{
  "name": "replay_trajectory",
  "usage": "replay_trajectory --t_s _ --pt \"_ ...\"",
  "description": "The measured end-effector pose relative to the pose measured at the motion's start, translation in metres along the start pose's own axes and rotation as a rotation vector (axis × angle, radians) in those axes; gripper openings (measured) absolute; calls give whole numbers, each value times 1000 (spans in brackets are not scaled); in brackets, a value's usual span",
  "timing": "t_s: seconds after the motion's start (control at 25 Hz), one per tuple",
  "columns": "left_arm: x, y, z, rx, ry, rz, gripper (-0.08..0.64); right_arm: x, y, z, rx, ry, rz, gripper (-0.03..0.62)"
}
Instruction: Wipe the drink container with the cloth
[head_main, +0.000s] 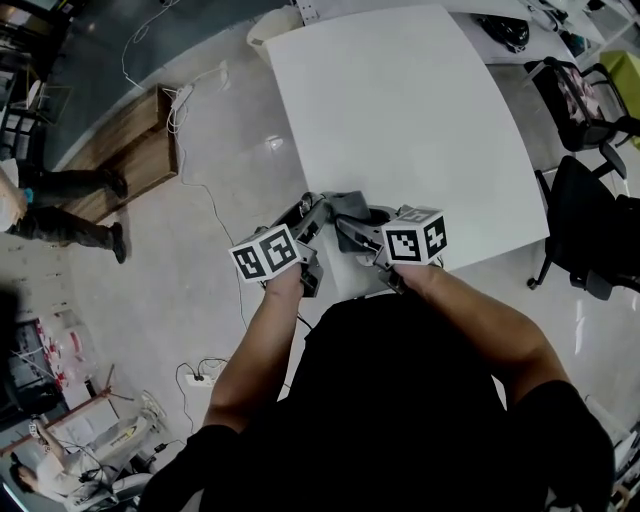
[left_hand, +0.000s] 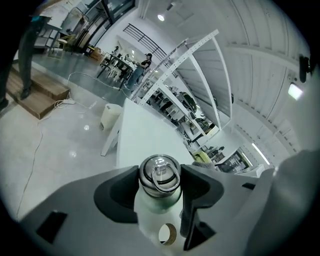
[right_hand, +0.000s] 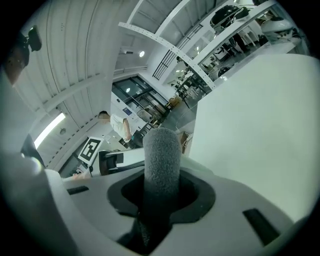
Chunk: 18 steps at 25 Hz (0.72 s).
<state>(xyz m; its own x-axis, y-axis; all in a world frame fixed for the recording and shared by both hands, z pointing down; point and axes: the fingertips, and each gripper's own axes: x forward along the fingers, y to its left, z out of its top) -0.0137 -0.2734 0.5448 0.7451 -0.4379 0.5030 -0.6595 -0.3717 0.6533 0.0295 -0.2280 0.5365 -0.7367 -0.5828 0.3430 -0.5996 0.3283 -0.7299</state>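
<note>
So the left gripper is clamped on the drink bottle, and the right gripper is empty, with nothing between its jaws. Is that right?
Not quite. The right gripper is not empty: the right gripper view shows its jaws closed on a bunched grey cloth. The left gripper is indeed clamped on the drink bottle.
</note>
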Motion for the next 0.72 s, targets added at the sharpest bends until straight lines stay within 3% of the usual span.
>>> replay_trajectory --t_s 0.72 --pt "-8 0 -8 -26 -6 -10 261 -24 -58 -34 6 55 -165 106"
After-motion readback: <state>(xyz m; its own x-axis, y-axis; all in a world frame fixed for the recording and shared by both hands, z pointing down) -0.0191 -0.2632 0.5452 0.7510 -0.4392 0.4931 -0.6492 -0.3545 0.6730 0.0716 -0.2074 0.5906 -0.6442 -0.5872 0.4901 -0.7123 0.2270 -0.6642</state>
